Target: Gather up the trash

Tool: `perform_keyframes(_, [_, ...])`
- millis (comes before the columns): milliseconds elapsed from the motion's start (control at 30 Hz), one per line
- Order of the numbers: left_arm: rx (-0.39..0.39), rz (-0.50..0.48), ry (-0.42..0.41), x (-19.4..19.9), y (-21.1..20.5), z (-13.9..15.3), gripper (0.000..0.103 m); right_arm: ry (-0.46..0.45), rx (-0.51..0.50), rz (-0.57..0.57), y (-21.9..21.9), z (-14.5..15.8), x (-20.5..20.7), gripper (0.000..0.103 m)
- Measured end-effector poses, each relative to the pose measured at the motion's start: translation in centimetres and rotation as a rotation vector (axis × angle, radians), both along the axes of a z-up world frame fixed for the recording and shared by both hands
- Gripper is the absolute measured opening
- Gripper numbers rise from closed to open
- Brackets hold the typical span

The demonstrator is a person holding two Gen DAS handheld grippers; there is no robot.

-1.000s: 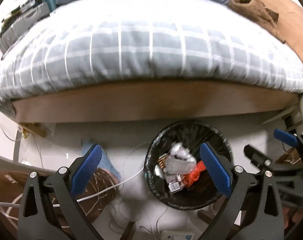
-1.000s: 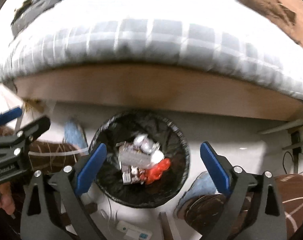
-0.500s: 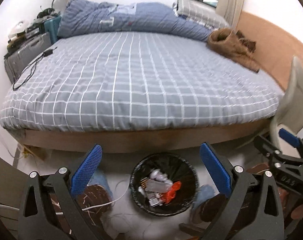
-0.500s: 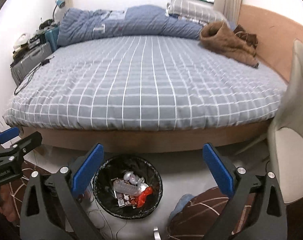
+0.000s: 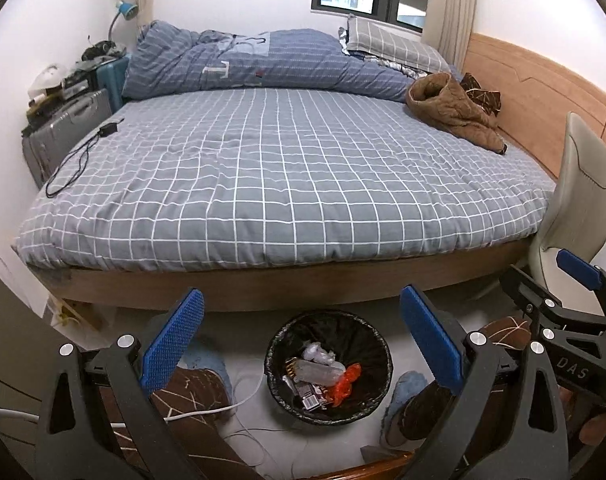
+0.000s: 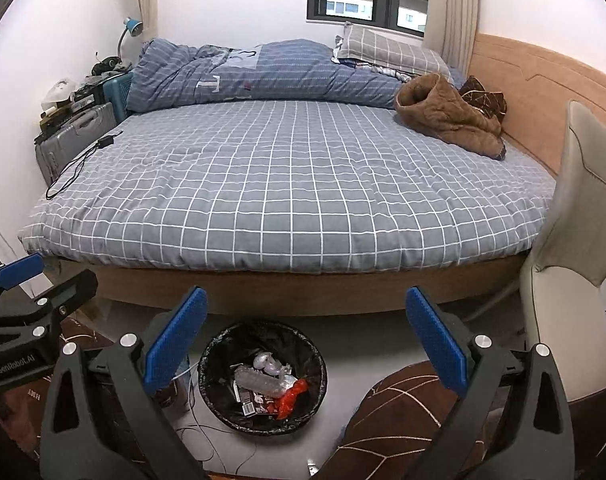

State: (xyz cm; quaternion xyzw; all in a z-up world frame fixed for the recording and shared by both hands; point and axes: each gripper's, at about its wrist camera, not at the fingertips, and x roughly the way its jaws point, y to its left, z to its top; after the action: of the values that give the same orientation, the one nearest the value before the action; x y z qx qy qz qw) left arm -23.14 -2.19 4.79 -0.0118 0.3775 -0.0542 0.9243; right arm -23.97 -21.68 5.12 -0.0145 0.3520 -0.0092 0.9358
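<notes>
One wide bed [image 5: 287,168] with a grey checked cover fills the far scene. Near it on the floor sits a black bin [image 5: 329,368] holding trash [image 5: 323,376]. Left gripper [image 5: 303,344] and right gripper [image 6: 307,344] hang above, fingers apart, empty.

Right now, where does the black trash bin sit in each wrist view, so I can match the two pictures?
Left wrist: trash bin at bottom centre, between the open fingers.
Right wrist: the bin sits bottom, left of centre, near the left finger.
Shared landmark: the brown jacket on the bed's far right.
</notes>
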Motion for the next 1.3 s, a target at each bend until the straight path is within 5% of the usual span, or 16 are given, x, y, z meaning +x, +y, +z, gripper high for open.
perform_keyframes(1300, [0.050,0.033,0.024,0.49,0.13,-0.35,0.097,0.018,0.022,0.037,0.48,-0.93,0.44,0.095])
